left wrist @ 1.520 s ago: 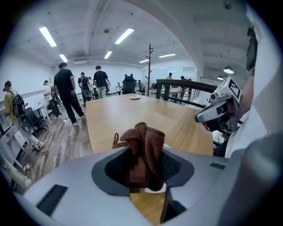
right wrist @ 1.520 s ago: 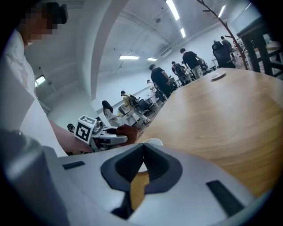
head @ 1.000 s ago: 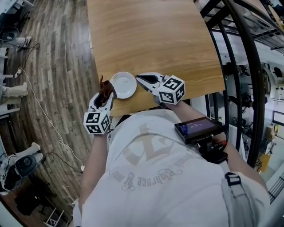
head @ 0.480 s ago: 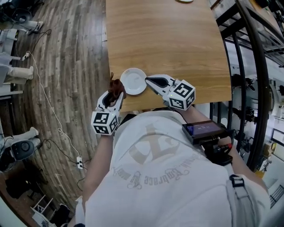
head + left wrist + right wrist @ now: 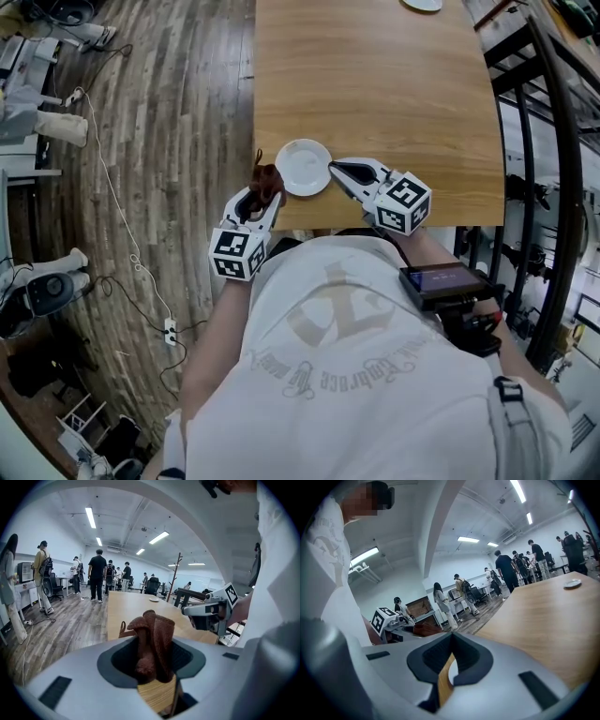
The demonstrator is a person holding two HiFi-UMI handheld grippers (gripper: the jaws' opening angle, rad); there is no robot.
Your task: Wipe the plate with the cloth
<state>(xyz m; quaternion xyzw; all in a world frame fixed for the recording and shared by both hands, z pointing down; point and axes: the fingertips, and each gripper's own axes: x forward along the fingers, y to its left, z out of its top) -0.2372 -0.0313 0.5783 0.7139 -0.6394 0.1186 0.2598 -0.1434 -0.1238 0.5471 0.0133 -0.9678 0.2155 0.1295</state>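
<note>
While the person stood bent over the wooden table (image 5: 394, 94), the white plate (image 5: 303, 167) lay flat on it, close to the near edge and the left corner. Just left of the plate, at the table's side edge, the left gripper (image 5: 262, 197) had its fingers clamped on a bunched brown cloth (image 5: 267, 178). The cloth stood up in a rumpled wad between the pads, and its top came level with the plate's left rim. From where I stood, I could not tell whether cloth and plate actually touched.

On the plate's other side, the right gripper (image 5: 333, 168) lay low over the wood and pointed in at the right rim. Its fingertips were drawn together, leaving only a thin slit behind them. They met right at the rim, but whether they nipped it I could not make out.

Well beyond the plate, at the far end of the table, sat a second small dish (image 5: 424, 4). To the plate's left, off the table, ran plank flooring (image 5: 159, 141) with a pale cable (image 5: 103, 187) trailing across it. Farther down the room beyond the plate, several people stood among desks and chairs.
</note>
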